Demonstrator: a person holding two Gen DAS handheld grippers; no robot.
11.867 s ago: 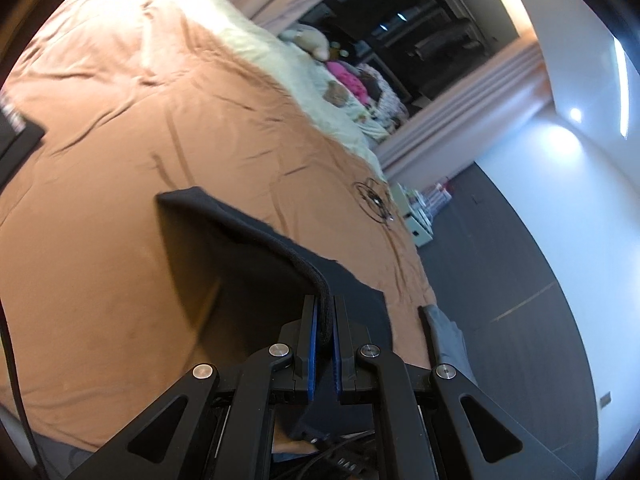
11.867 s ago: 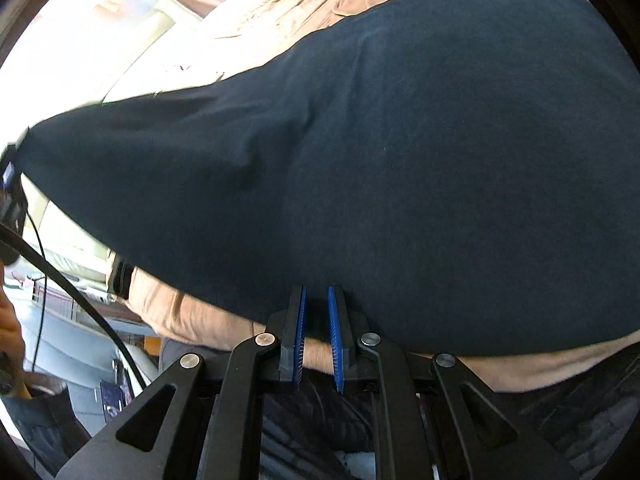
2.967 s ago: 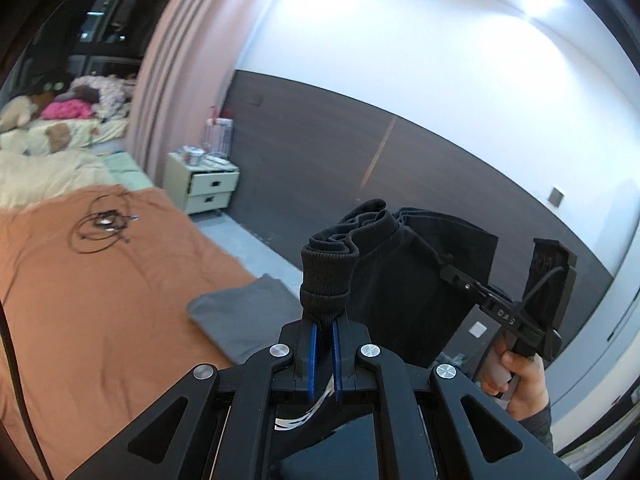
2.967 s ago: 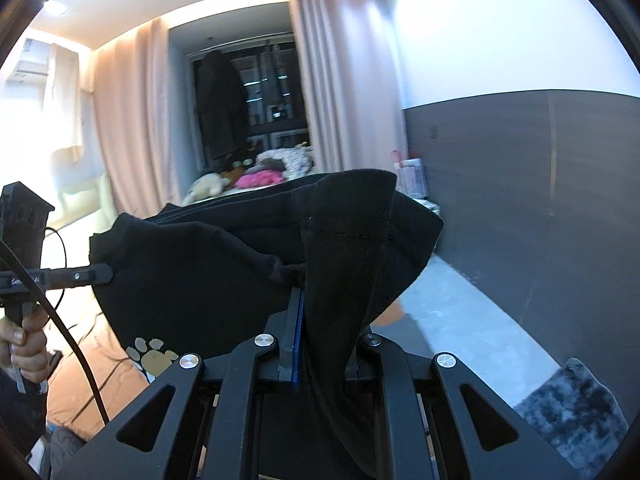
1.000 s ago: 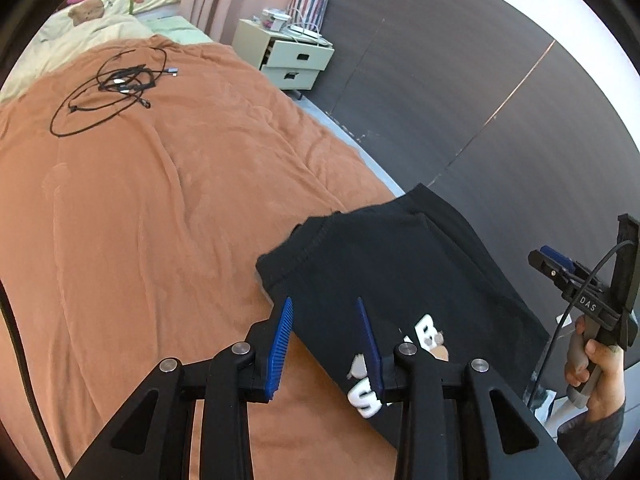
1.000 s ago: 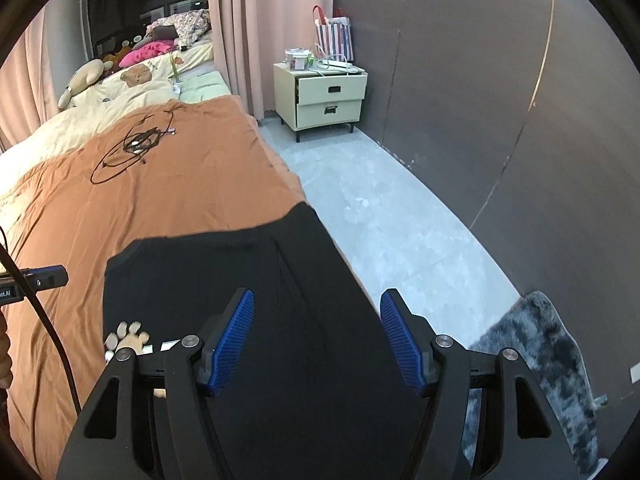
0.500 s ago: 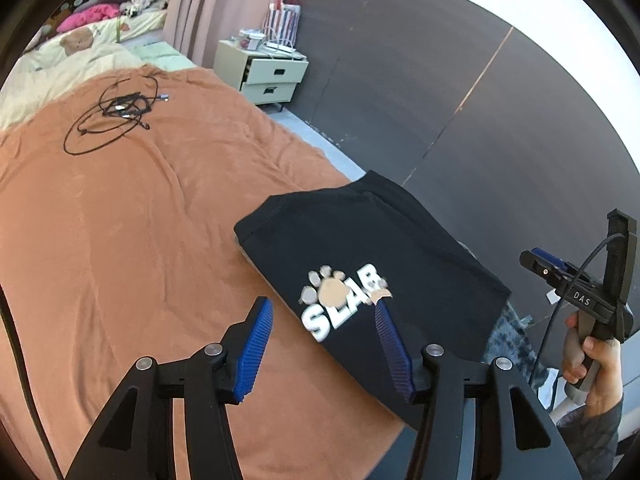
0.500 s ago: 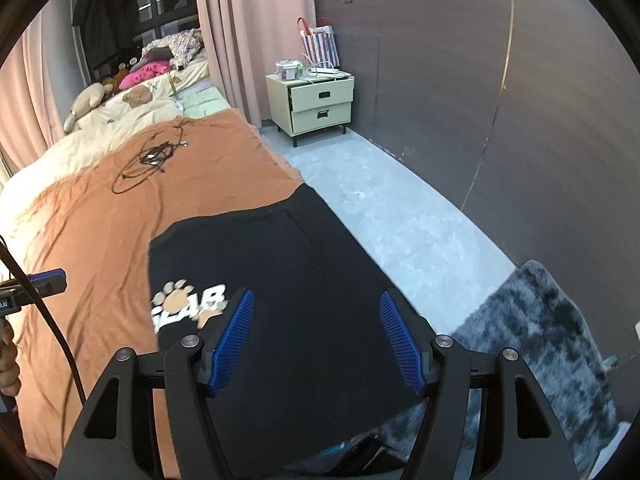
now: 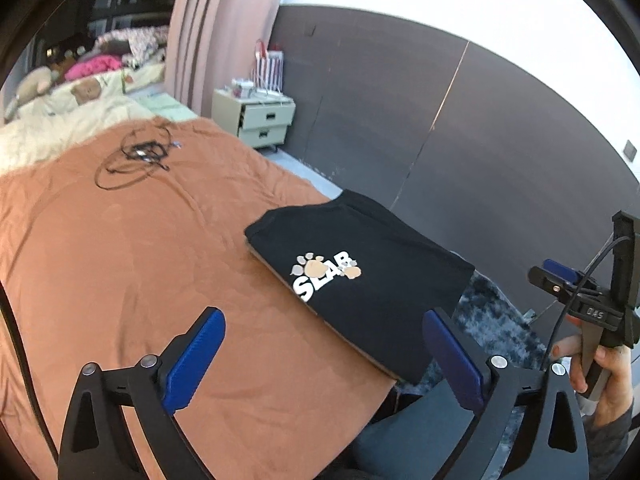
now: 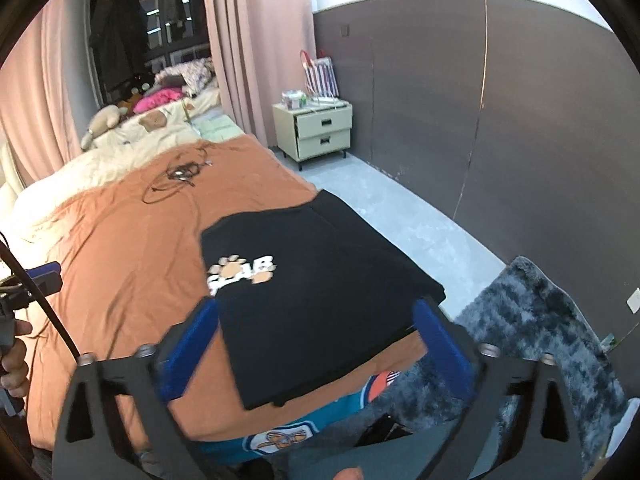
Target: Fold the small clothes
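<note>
The black shirt (image 9: 360,276) lies folded flat on the corner of the orange bed cover (image 9: 120,248), close to the edge by the floor. Its white letters and paw prints face up. In your right view the letters are partly smeared by blur, so you can't read them all there. The near end of the shirt hangs a little past the bed edge, and your right claw's frame cuts off part of it.

Your left claw (image 9: 324,356) is wide open and holds nothing. Its blue pads (image 9: 196,356) hang above the bed cover, near the shirt but not touching it. Your right claw (image 10: 316,352) is wide open too and holds nothing. Its blue pads (image 10: 188,352) sit on either side of the shirt's near end; they look like they are above it, but the blur makes that hard to tell.

A tangled black cord (image 9: 136,156) lies on the cover, well away from the shirt. Past it is a cream blanket (image 10: 132,148) with soft toys (image 10: 104,120). A small bedside drawer (image 10: 316,128) stands by the dark wall, next to the pink curtain (image 10: 256,40). A fluffy grey rug (image 10: 536,328) lies on the floor beside the bed. Under the cover's edge a blue and orange cloth (image 10: 316,416) peeks out.
</note>
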